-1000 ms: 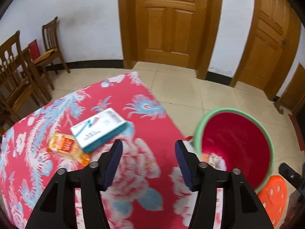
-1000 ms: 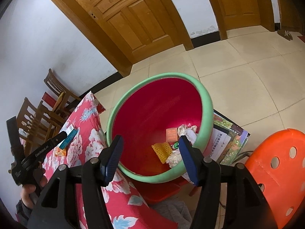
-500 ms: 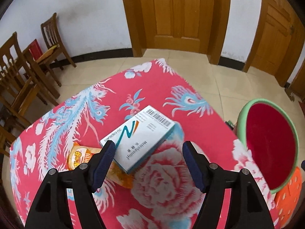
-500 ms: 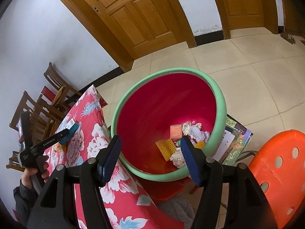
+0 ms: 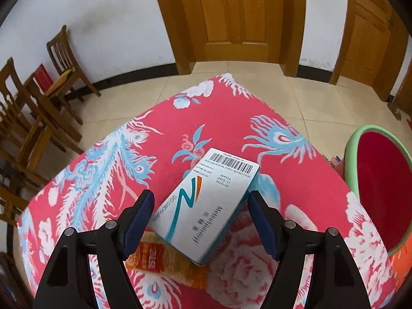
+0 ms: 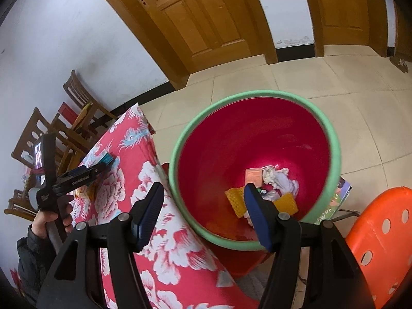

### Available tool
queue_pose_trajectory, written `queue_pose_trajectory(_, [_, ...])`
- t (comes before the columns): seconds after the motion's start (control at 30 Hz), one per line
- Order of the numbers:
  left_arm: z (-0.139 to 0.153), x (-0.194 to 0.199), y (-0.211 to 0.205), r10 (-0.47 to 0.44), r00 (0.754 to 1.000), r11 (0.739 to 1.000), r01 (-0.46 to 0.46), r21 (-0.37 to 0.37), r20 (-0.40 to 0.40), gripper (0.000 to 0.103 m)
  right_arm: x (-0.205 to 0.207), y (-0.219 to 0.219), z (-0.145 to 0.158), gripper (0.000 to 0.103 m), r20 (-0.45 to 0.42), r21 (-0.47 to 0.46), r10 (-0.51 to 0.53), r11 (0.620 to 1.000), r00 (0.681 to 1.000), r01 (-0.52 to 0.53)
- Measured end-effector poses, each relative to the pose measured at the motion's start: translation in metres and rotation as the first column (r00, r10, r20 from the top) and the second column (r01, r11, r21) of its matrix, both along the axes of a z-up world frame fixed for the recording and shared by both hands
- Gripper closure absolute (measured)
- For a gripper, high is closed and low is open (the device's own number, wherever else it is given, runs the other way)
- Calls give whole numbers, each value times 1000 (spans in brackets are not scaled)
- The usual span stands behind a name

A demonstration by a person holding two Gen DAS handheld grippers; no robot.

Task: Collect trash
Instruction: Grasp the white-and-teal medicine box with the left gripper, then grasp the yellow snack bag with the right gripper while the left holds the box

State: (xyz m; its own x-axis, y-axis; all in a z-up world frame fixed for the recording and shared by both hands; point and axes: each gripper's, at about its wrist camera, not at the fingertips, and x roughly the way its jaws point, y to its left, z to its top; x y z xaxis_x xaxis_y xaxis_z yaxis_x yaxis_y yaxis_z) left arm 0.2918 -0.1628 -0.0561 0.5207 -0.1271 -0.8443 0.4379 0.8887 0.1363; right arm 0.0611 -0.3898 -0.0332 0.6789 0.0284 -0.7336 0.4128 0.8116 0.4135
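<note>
A white and teal medicine box [image 5: 206,206] lies on the red flowered tablecloth [image 5: 200,123], on top of an orange snack packet [image 5: 164,262]. My left gripper [image 5: 200,219] is open with its jaws on either side of the box, not closed on it; it also shows in the right wrist view [image 6: 103,166]. My right gripper [image 6: 203,211] is open and empty above the near rim of the red bin with a green rim [image 6: 177,154]. The bin holds crumpled tissue [image 6: 280,177], yellow pieces [image 6: 235,200] and a small orange card [image 6: 253,175].
The bin [image 5: 350,154] stands off the table's right edge. An orange stool [image 6: 381,234] is right of it, with magazines [image 6: 340,193] on the floor. Wooden chairs [image 5: 31,108] line the left wall. Wooden doors [image 5: 239,15] are behind.
My left gripper has moved left and forward from the bin side over the table, until its open jaws straddle the medicine box. The right gripper stays open and has shifted slightly over the bin.
</note>
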Motion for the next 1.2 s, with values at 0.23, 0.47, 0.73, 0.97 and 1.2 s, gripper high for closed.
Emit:
queue_pose_trajectory(0.23, [-5,11,11,49,999,995,-50,-83,-22,27,15,19,-5,37,-23,-12,47,999,999,-47])
queue_pose_trajectory(0.47, [-11,18,23,96,994,982,-104,-159,-54,32,21,32,-7,37,-37,-23,73,997,997,-74])
queue_pose_trajectory(0.73, [-4,11,38,131,990,962,-141,-235,-55,36,24,40,-9,37,-45,-27,87,996,995,-89])
queue_pose_trajectory(0.97, [17,-10,51,175,984,936,-174,-304,-24,37,26,50,-6,37,-42,-39,104,994,994,-106])
queue_pose_trajectory(1.2, [37,-27,76,245,969,901,-231,-366,-7,38,37,68,-1,37,-37,-72,148,986,988,-151])
